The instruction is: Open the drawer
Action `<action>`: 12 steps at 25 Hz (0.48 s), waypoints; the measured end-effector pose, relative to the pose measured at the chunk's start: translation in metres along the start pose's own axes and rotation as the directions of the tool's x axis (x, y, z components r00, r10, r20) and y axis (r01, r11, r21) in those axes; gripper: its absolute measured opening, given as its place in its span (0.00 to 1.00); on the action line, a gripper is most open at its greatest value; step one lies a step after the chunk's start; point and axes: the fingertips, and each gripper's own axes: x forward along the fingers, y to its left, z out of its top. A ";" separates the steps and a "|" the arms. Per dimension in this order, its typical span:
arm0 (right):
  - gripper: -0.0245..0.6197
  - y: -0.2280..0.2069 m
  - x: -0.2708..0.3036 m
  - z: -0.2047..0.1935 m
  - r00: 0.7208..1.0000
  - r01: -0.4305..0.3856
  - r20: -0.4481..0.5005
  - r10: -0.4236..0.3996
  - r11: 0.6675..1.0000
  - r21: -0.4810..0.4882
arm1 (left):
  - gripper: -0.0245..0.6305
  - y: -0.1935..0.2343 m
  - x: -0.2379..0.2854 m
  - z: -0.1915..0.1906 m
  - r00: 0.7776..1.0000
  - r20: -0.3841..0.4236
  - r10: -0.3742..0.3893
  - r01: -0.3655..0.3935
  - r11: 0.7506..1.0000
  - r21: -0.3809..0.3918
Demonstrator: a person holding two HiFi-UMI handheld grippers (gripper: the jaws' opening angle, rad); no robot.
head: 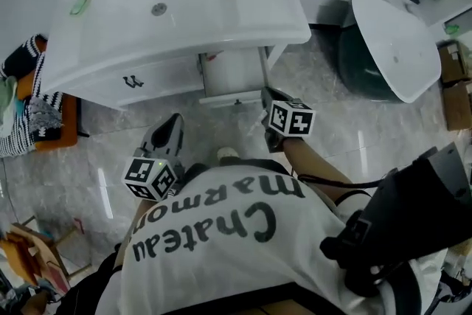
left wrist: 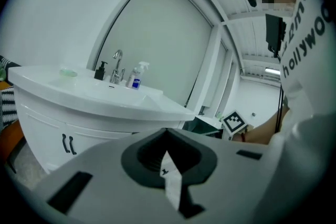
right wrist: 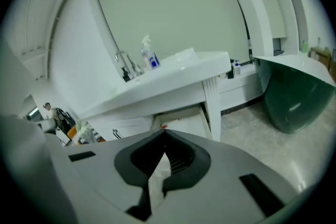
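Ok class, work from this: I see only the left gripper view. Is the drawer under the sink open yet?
Observer: Yes. In the head view the drawer stands pulled out a little under the sink.
Operator: Is the right hand-held gripper on it?
Observer: No. The right hand-held gripper is clear of it, jaws together, empty.
Operator: And mine?
Observer: The left hand-held gripper is held back over the floor.

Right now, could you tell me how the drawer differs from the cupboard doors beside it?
The drawer stands pulled out; the doors sit shut. The doors carry black handles; the drawer shows none like them. Both are white, under the sink.
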 end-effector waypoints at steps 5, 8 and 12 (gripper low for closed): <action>0.05 0.045 -0.059 0.054 0.977 -0.070 0.201 0.070 0.998 -0.005 | 0.05 -0.010 -0.027 0.018 0.995 -0.034 -0.098 0.098 0.995 -0.005; 0.05 0.067 -0.086 0.062 0.968 -0.038 0.248 0.047 0.998 -0.041 | 0.05 -0.020 -0.055 0.024 0.985 -0.049 -0.162 0.165 0.985 0.051; 0.05 0.096 -0.113 0.057 0.953 -0.006 0.301 0.014 1.000 -0.027 | 0.05 -0.011 -0.088 0.023 0.981 -0.051 -0.189 0.193 0.976 0.098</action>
